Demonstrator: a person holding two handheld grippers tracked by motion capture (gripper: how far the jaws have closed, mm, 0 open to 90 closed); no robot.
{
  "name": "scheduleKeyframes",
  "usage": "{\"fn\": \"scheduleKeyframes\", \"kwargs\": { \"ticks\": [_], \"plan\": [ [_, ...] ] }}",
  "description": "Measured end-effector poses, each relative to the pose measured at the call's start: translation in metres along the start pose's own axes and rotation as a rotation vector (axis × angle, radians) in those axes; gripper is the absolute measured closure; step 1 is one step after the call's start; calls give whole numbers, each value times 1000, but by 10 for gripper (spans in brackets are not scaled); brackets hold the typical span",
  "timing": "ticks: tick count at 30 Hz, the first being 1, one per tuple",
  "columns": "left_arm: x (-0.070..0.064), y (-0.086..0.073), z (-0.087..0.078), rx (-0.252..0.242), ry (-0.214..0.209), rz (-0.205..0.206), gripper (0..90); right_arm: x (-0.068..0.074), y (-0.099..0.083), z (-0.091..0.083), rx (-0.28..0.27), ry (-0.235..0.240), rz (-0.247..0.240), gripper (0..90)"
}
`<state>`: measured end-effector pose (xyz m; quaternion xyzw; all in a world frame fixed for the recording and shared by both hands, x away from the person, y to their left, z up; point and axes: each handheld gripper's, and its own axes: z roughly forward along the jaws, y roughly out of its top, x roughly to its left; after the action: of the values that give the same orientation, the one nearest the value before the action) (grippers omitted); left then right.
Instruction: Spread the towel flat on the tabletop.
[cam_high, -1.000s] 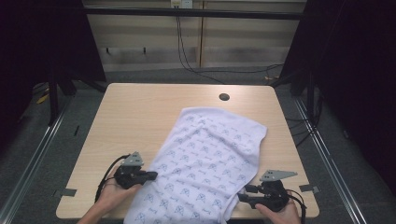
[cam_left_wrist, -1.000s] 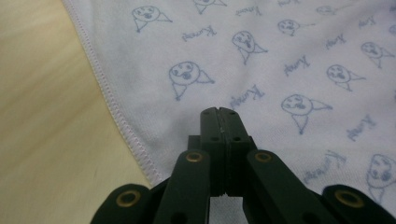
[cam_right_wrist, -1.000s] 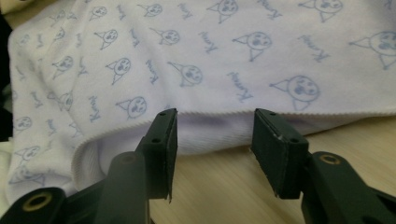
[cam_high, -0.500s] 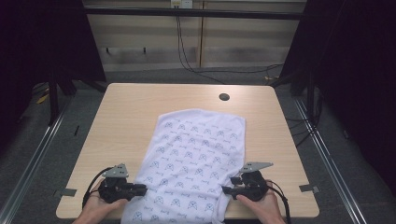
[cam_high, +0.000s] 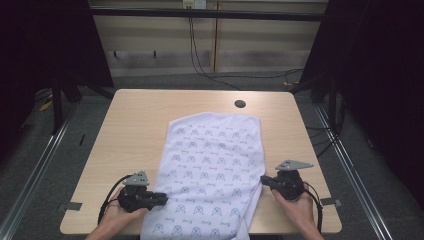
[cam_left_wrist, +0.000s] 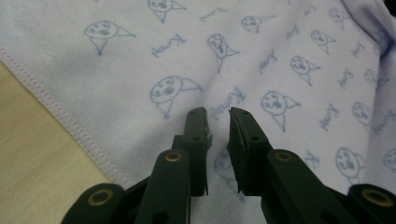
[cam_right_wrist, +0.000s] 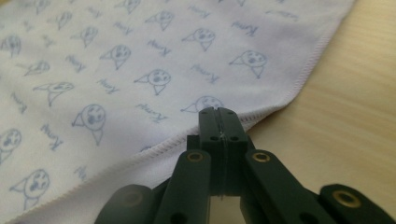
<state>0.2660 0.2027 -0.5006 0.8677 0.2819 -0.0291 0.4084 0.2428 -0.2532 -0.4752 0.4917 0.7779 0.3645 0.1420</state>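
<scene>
Item: printed cloth (cam_high: 212, 175), flat on the table (cam_high: 130, 125), near end hanging over the table's front edge. Left tool (cam_left_wrist: 217, 123): jaws slightly parted over the cloth, gripping nothing. Right tool (cam_right_wrist: 219, 121): clamped on the cloth's hem. Step: spreading. Next, probably: left tool regrips.

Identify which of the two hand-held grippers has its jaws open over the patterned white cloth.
The left hand-held gripper: a gap shows between its jaws above the white printed cloth. The right hand-held gripper is shut.
</scene>
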Motion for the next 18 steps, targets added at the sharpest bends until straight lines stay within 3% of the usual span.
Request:
{"fn": "scheduleKeyframes", "kwargs": {
  "ticks": [2, 5, 7, 9, 13, 16, 18],
  "plan": [
    [-1, 7, 8, -1, 11, 2, 770, -7, 1, 4, 11, -38, -29, 900],
    [-4, 15, 15, 12, 32, 0, 754, -20, 3, 7, -29, -18, 2, 884],
    [-10, 13, 13, 26, 46, 35, 765, -16, 1, 1, -43, -21, 13, 744],
    [-13, 5, 6, 35, 34, 16, 813, -4, -3, -7, -55, 12, 16, 693],
    [-16, -11, -10, 46, -2, -27, 842, 39, -19, -16, -19, 208, -40, 669],
    [-14, -15, -14, 35, -10, -46, 841, 63, -25, -9, 54, 250, -77, 604],
    [-11, -11, -12, 21, -10, -32, 760, 71, -23, 1, 82, 242, -94, 552]
  ]
}}
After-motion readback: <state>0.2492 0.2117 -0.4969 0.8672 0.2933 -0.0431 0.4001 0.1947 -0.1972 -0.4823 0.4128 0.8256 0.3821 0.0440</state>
